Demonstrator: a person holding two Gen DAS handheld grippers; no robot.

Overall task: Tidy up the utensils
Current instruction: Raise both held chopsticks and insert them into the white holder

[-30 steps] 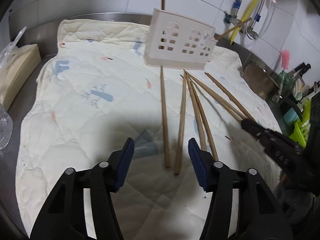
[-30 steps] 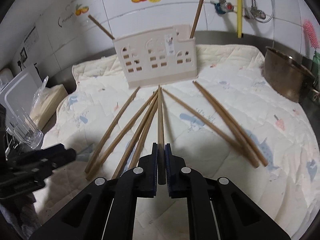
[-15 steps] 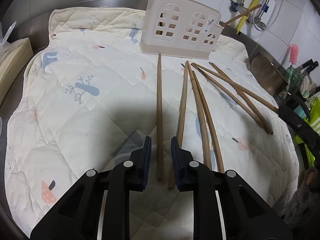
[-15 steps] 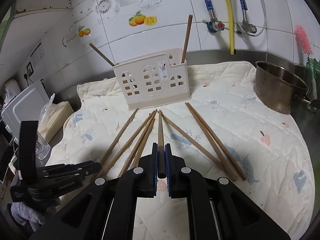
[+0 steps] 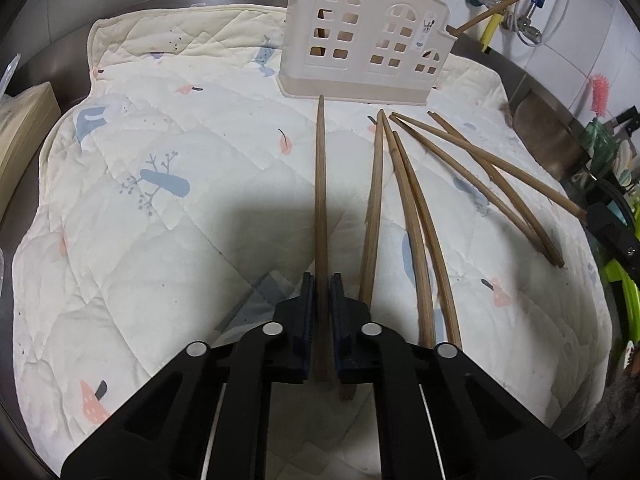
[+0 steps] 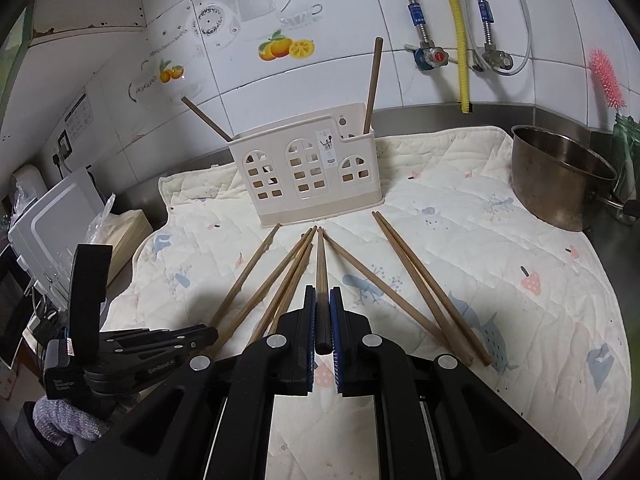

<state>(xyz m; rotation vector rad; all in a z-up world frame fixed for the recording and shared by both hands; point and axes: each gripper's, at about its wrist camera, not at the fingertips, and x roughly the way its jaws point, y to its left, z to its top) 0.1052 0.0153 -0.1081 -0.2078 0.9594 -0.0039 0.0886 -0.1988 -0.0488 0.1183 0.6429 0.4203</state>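
A cream plastic utensil holder point(image 5: 360, 84) point(image 6: 316, 208) stands at the back of a quilted mat point(image 5: 160, 260). Two chopsticks point(image 6: 374, 80) lean in it. My left gripper point(image 5: 321, 280) is shut on the thick end of the leftmost wooden chopstick point(image 5: 320, 180), whose tip points at the holder's base. My right gripper point(image 6: 322, 292) is shut on another chopstick point(image 6: 321, 256) from the middle of the fan. Several loose chopsticks point(image 6: 420, 288) point(image 5: 416, 240) lie spread on the mat between the grippers and the holder. The left gripper point(image 6: 200, 334) also shows low on the left in the right wrist view.
A metal pot point(image 6: 560, 176) sits at the mat's right edge, with a pink brush point(image 6: 606, 80) above it. A tissue box point(image 5: 24, 132) and a white appliance point(image 6: 52, 216) stand left of the mat. Pipes and a yellow hose point(image 6: 460, 40) run down the tiled wall.
My left gripper moved forward and down over the leftmost chopstick and its jaws went from wide open to shut on it. My right gripper rose a little with its chopstick still held.
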